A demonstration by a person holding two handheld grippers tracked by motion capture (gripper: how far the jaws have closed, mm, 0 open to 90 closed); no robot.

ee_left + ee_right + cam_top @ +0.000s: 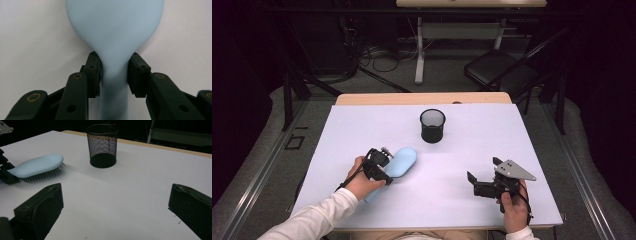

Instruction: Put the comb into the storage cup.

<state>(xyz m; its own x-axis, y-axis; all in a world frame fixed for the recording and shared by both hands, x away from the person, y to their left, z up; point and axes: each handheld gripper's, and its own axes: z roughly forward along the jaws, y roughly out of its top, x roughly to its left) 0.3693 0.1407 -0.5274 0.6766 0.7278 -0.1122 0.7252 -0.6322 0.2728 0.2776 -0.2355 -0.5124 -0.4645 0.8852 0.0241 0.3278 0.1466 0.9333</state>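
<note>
Hairbrush: the pale blue hairbrush (400, 162) is lying bristles-down on the white surface (362, 130), left of centre, its handle pointing back toward the person, so the narrow neck is the part offering itself for a grip.
Left claw: the left claw (114, 72) is pinching the brush at the neck, where handle is widening into head; both pads are pressing on the plastic, a hold that is probably keeping the head from swinging.
Left hand: the left hand (362, 181) is lying low over the handle.
Right claw: the right claw (482, 186) is hovering wide and holding nothing, well apart from the brush, seemingly waiting its turn.
Mesh cup: the black mesh cup (432, 125) is standing upright beyond the brush, mouth up, likely the place where the brush is heading.
</note>
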